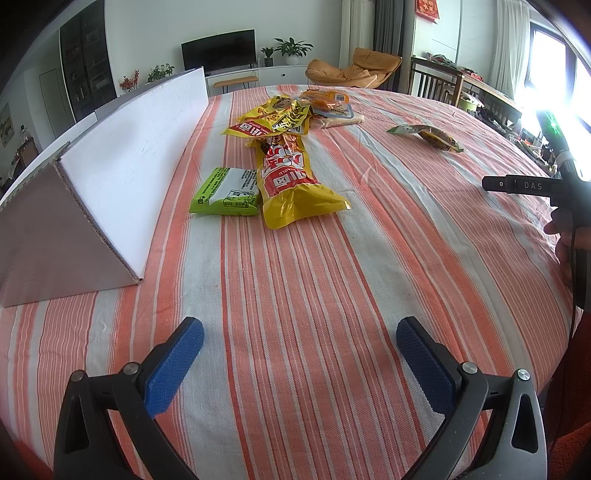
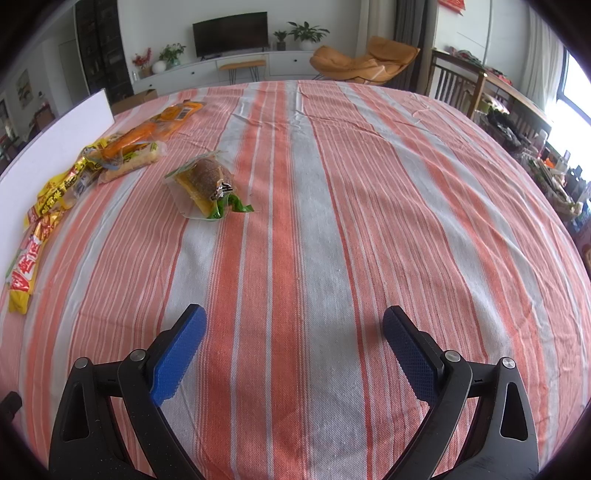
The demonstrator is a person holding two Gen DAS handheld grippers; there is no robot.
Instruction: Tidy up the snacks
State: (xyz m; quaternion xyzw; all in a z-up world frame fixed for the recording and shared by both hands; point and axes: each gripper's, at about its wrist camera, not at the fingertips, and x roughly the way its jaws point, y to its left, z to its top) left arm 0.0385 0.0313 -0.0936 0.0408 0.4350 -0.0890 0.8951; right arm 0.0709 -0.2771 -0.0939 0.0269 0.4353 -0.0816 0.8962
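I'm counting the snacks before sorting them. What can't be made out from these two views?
- Inside of the white cardboard box: left wrist view, hidden by its own wall.
- Yellow snack bag: right wrist view, cut off by the left edge.
- Pile at the far end: left wrist view, overlapping packets, count unclear.

A home living room was shown. A flat TV point(image 2: 230, 32) was seen on a long white cabinet point(image 2: 236, 68), with green plants point(image 2: 307, 32) beside it. An orange soft chair point(image 2: 364, 61) and a striped tabletop point(image 2: 332, 221) were also seen.
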